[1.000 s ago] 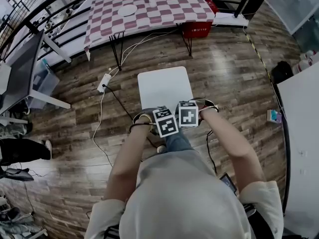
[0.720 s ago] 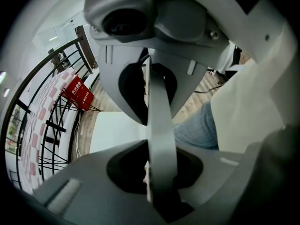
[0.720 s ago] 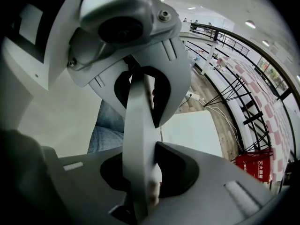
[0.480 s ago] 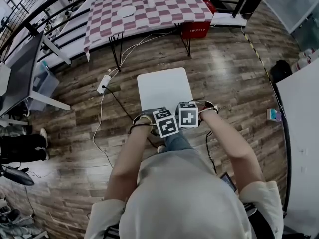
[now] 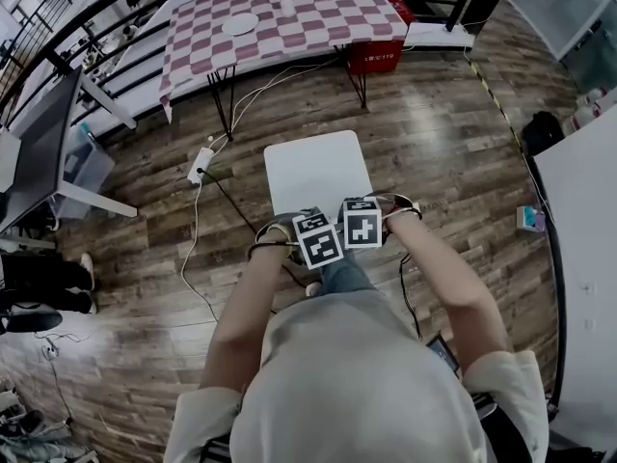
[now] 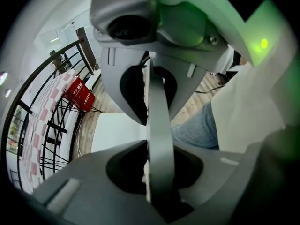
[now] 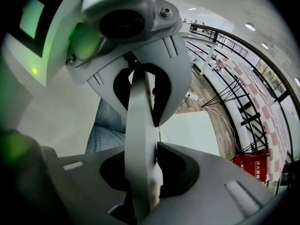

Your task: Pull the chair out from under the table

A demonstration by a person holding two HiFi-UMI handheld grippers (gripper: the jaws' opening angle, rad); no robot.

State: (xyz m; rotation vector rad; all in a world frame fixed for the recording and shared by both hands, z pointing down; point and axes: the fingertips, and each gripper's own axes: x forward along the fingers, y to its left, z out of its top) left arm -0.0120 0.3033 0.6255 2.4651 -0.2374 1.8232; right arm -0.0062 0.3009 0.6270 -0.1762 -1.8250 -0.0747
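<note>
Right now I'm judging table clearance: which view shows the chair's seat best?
The head view: most of the white seat shows from above, apart from the checked table. Both gripper views catch part behind their fingers.

Left tongs tight on chair back

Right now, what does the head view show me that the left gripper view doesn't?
Head view only: the plate and the power strip. Left gripper view only: the left gripper clamped on the chair back. Both: the white chair seat, the checkered table and the red box.
</note>
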